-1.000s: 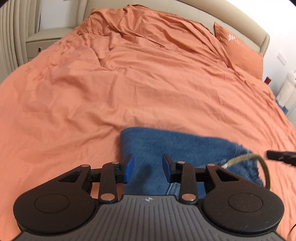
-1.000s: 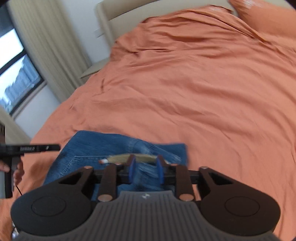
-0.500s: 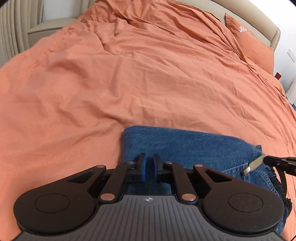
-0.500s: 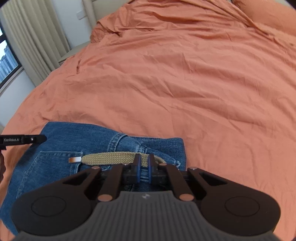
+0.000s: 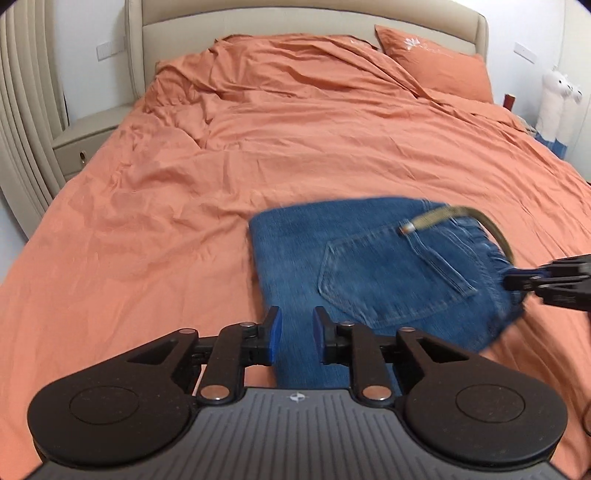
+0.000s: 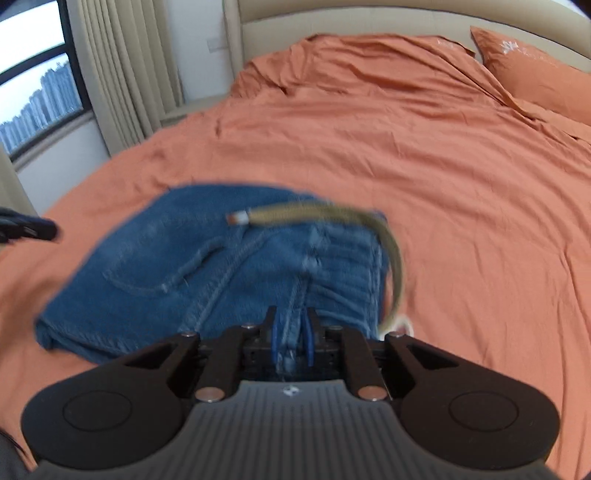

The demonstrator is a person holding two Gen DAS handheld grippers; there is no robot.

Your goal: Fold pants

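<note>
Folded blue denim pants [image 5: 384, 273] on orange bedsheet [image 5: 184, 206]; R gripper [image 6: 291, 332] pinching waistband, probably lifted (blurry); L gripper [image 5: 297, 334] spread, holding nothing.

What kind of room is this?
Most likely a bedroom: a big bed with an orange sheet, a matching pillow against the padded headboard, and a nightstand beside it.
</note>
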